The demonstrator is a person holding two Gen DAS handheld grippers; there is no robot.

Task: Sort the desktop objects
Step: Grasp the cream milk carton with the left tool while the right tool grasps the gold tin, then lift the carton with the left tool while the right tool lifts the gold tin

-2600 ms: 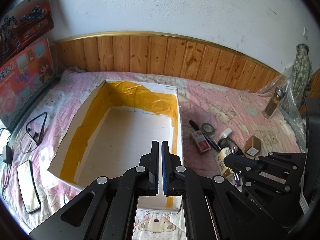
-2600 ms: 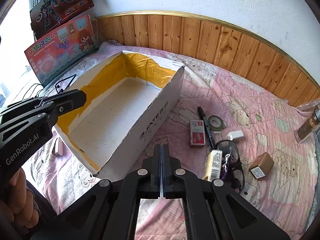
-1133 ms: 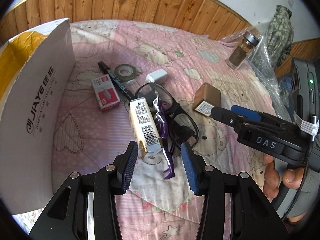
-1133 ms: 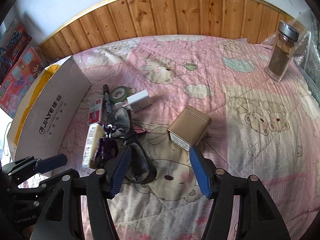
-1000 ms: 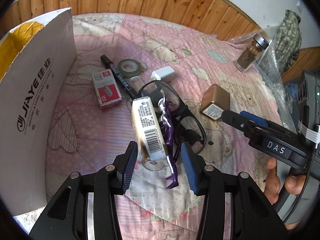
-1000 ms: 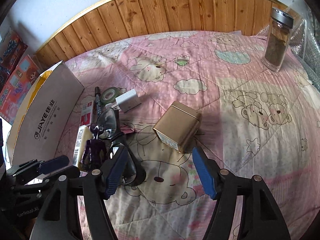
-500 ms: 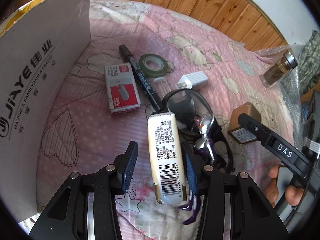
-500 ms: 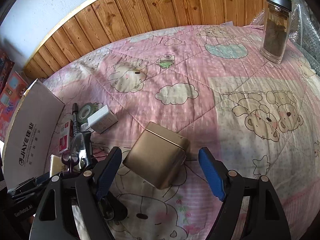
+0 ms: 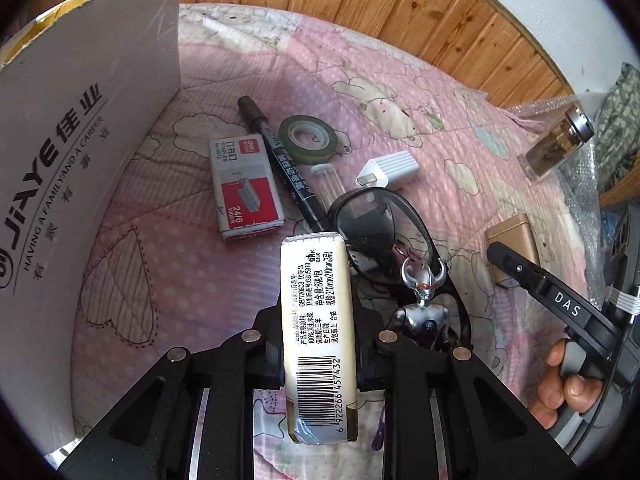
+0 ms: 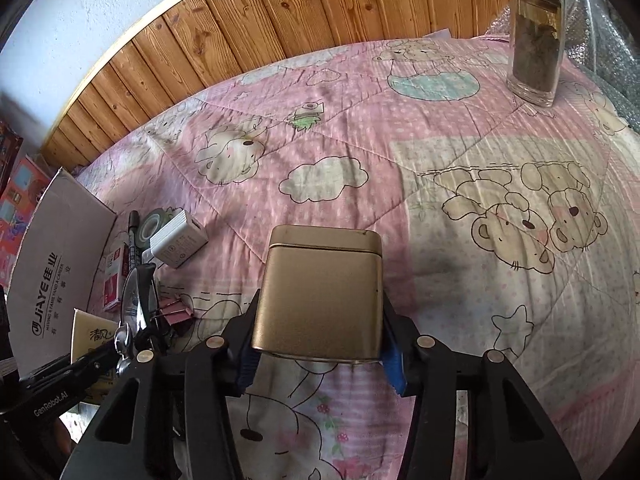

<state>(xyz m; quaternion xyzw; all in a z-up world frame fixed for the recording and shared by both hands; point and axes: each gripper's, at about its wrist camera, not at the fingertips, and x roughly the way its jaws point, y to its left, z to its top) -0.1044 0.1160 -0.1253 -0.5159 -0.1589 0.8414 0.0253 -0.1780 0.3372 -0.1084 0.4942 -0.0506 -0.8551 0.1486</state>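
My left gripper (image 9: 318,344) is shut on a cream tissue pack (image 9: 318,320) with a barcode, held lengthwise between the jaws. My right gripper (image 10: 318,340) is shut on a gold tin (image 10: 318,296), its blue pads against the tin's two sides. The tin also shows in the left wrist view (image 9: 514,236). On the pink quilt lie a staples box (image 9: 246,192), a black marker (image 9: 280,160), a green tape roll (image 9: 306,136), a white charger (image 9: 388,168), black glasses (image 9: 380,220) and a silver toy figure (image 9: 424,300). The white cardboard box (image 9: 60,152) stands at the left.
A glass jar (image 10: 536,32) of dark contents stands at the far right of the quilt. Pink binder clips (image 10: 176,314) lie by the glasses. Wooden wall panelling (image 10: 280,24) runs behind the bed. Bubble wrap (image 10: 608,40) lies at the right edge.
Both grippers came down from over the box to the pile. The left jaws closed on the tissue pack. The right jaws moved forward around the gold tin and closed on it.
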